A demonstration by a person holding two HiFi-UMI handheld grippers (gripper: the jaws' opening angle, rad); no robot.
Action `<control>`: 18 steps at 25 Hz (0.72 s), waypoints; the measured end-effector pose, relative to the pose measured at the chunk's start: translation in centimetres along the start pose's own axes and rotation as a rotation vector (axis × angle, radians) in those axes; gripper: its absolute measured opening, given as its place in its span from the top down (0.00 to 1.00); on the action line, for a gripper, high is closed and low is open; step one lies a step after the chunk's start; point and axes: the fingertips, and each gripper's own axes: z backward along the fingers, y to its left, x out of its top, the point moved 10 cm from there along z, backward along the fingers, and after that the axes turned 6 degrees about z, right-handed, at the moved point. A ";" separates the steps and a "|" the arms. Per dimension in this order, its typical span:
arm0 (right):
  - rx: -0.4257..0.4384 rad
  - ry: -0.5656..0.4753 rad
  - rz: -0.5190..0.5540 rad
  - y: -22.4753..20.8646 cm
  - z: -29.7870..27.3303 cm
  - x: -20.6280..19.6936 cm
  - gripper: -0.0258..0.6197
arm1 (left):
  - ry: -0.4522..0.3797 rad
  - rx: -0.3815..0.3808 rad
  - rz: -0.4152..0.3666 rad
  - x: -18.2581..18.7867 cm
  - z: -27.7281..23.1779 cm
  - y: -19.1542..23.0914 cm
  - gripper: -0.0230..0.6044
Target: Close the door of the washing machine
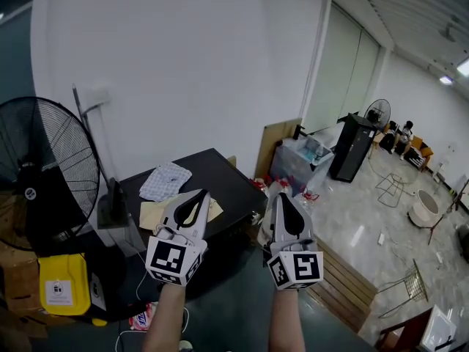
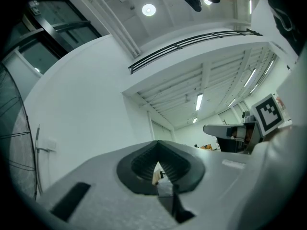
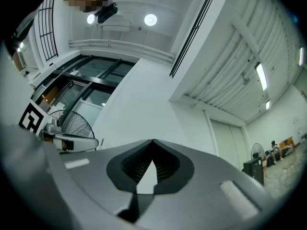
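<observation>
No washing machine or its door can be made out in any view. In the head view both grippers are held up side by side in front of me, pointing toward the white wall. My left gripper is shut with nothing between its jaws. Just to its right, my right gripper is also shut and empty. The left gripper view shows the closed tips of the left gripper against wall and ceiling. In the right gripper view the right gripper has its tips together, aimed up at the wall and ceiling.
A black-topped stand below the grippers carries a patterned cloth and beige papers. A large black fan and a yellow container are at the left. Wooden pallets, a black cabinet and seated people are off to the right.
</observation>
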 end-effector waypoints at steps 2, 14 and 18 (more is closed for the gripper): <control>0.001 0.004 -0.001 0.1 0.2 -0.1 0.94 | 0.003 0.002 0.000 -0.1 0.1 -0.1 0.96; 0.008 0.027 -0.013 0.2 0.6 -1.0 0.94 | 0.023 0.020 0.006 -0.6 0.5 -0.1 0.96; 0.005 0.032 -0.017 0.0 0.7 -1.2 0.94 | 0.026 0.028 0.003 -0.7 0.5 0.0 0.96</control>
